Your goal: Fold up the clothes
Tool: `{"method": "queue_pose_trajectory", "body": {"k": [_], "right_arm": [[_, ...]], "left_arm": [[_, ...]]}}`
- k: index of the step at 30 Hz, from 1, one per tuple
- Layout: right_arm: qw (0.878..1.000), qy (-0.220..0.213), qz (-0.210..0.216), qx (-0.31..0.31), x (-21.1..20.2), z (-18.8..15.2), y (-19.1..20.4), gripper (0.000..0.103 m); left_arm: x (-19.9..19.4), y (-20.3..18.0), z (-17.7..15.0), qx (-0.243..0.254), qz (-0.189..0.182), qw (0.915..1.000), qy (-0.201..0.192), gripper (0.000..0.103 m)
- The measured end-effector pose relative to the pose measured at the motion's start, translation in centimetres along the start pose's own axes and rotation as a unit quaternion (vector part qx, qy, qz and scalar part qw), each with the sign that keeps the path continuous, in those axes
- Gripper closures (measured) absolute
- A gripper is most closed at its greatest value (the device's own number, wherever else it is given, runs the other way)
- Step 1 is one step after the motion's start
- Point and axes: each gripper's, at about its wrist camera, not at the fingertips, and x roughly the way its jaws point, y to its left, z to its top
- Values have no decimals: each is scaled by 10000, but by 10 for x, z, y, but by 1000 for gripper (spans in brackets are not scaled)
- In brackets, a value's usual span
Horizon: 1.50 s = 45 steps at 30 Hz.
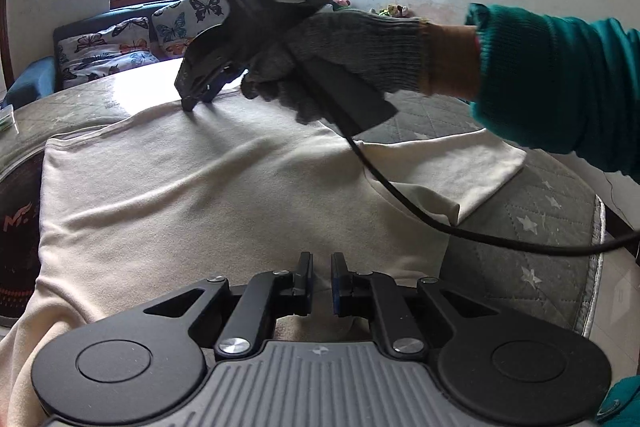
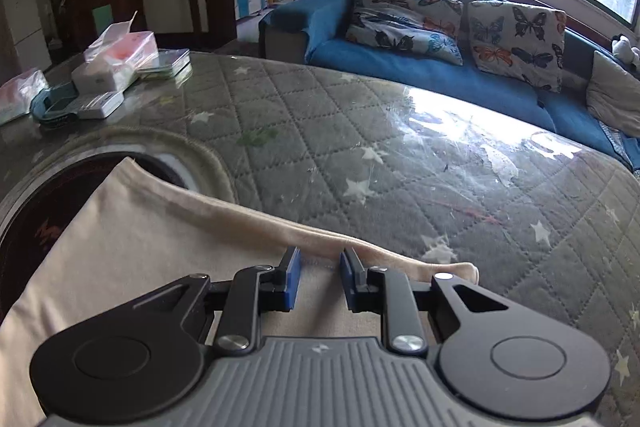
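— One quilted grey table cover (image 2: 360,131) with white stars fills most of both views, under a clear glossy sheet. What lies on it?

— One cream garment (image 1: 192,203), spread flat across the middle, a sleeve reaching out toward three o'clock in the left wrist view. Its far hem runs from nine to three o'clock in the right wrist view.

— And the grippers?

— The left gripper (image 1: 322,277) hangs low over the near part of the cloth, jaws a narrow gap apart, nothing between them. The right gripper (image 2: 319,277), held by a gloved hand (image 1: 344,55), has its tips down at the far hem; jaws parted wider, the hem edge lying between the blue pads (image 2: 292,279), not pinched.

— Any containers?

— At ten o'clock in the right wrist view, small boxes (image 2: 100,79) and plastic packets (image 2: 124,47) are piled together; contents unreadable.
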Motion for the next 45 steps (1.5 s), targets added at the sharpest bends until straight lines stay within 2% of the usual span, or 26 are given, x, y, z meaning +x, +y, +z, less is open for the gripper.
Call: {"method": "queue_pose_trajectory", "body": {"k": [7,11,24,27,31,37,40,42,45], "right_arm": [[9999,-30,-137,62,8,8,1,83],[9997,-22,-197,-129,6,11,5,83],[9976,21,233,-656,-81,-34,9,81],[9991,10,-21,-426,-104,-60,-7,81],[9992,-5,-377,-101,-135,-96,-29,81],[9951,-27,-908,387,-180,-150,-62,80],[9898,-45,-1203,762,-200,-177,-81,79],[9843,-59,-1410,1063,-213,-196,-95,71],[9735,-79,-1717,1511,-231,-225,-115,70]], "left_arm": [[-2,-3,-2,-7,-33,10000,-16,93],[-1,-3,-2,-22,-20,10000,-14,92],[0,-10,1,73,111,9999,17,89],[0,-12,2,80,153,9998,26,88],[2,-17,2,177,216,9996,21,79],[3,-22,2,232,328,9992,13,77],[3,-24,5,207,397,9990,77,74],[4,-24,9,162,423,9989,100,73],[3,-28,14,128,422,9990,43,73]]}}
